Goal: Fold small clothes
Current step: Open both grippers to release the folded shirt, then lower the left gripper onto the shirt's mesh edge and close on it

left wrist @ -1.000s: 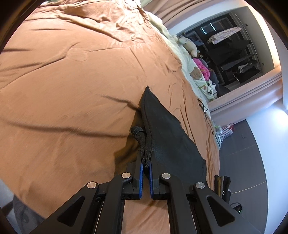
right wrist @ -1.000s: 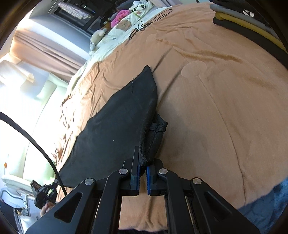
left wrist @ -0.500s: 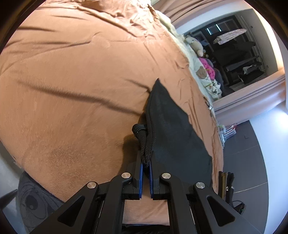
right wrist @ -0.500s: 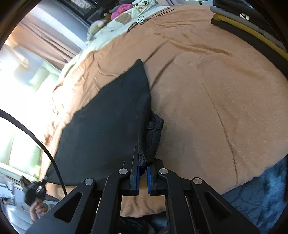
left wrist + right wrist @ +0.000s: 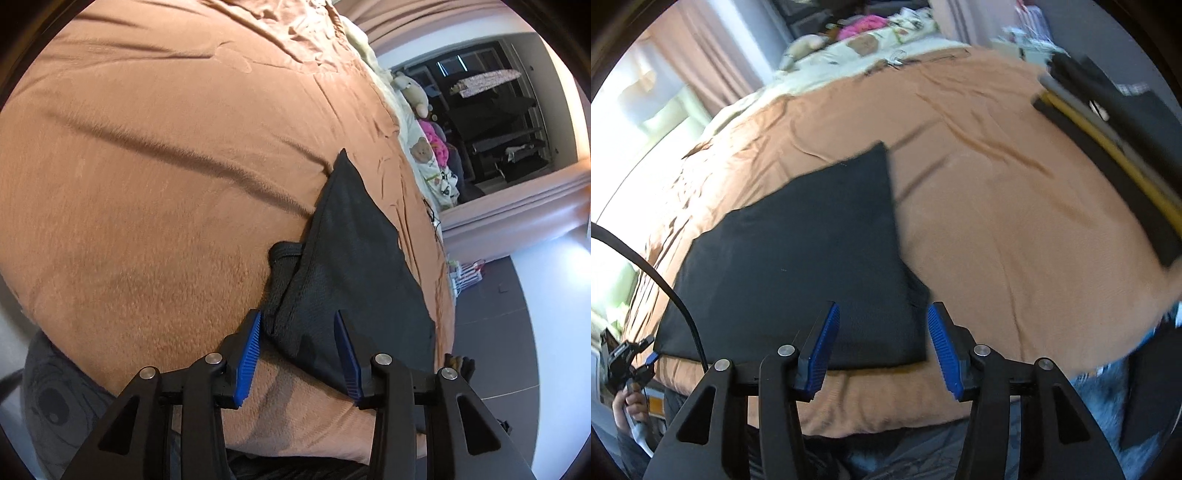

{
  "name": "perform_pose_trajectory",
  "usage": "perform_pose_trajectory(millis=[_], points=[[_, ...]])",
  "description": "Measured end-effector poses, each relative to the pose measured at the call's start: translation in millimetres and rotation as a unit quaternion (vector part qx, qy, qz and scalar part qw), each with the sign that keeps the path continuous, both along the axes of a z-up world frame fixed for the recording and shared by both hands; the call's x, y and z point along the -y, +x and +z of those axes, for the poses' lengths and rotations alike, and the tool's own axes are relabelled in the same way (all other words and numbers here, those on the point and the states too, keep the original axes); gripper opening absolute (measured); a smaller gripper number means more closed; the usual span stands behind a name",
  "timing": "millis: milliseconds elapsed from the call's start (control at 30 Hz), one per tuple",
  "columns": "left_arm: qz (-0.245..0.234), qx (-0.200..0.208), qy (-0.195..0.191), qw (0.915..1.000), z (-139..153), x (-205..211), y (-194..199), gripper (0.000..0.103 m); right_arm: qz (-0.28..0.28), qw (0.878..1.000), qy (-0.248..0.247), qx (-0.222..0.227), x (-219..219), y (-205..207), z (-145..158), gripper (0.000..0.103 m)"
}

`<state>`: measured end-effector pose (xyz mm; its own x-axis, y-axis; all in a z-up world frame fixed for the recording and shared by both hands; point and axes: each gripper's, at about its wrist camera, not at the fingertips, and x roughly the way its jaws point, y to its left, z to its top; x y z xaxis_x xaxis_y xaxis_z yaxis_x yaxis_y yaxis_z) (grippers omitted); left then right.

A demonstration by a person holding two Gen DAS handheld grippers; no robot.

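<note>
1. The black garment [image 5: 798, 266] lies flat on the orange-brown blanket [image 5: 997, 229] of the bed, near its front edge — a strap loop [image 5: 282, 254] sticks out at one side.
2. The left tongs [image 5: 298, 347] are spreading; the garment's near corner sits between the blue pads [image 5: 249, 354], which are clear of it.
3. The right tongs [image 5: 882, 347] are spreading too — cloth between the pads, not pinched.
4. Folded clothes [image 5: 1108, 122] are stacked at the blanket's far right.
</note>
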<state>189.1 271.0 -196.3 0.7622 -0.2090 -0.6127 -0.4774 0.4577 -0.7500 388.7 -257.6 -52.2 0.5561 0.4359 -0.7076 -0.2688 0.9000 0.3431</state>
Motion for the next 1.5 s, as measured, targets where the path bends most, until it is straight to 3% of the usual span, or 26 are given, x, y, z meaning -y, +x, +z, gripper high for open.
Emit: perform_pose_trajectory(millis=[200,367,733,867,1067,1500], points=[[0.005,0.013,-0.011,0.9998,-5.8,1.3,-4.5,0.041,0.079,0.997,-0.01,0.023,-56.3,-13.1,11.3,0.048],[0.011,0.013,-0.002,0.9998,-5.7,-0.1,-5.7,0.038,0.123,0.992,-0.014,0.021,-94.9,-15.8,8.0,0.038],[0.013,0.004,0.0,0.9999,-3.5,-2.2,-4.5,0.036,0.205,0.978,-0.026,-0.016,-167.6,10.7,-15.2,0.031],[0.016,0.001,-0.002,0.9999,-3.8,-3.3,-3.1,0.036,0.232,0.972,-0.032,-0.03,-195.5,32.5,-27.6,0.024],[0.021,0.0,-0.009,0.9997,-4.0,-2.1,-2.6,0.036,0.239,0.969,-0.056,-0.044,-234.8,60.4,-38.7,0.021],[0.05,-0.011,-0.028,0.9983,-5.7,1.8,-8.6,0.036,0.184,0.979,-0.065,-0.06,-280.7,125.3,-39.2,0.021]])
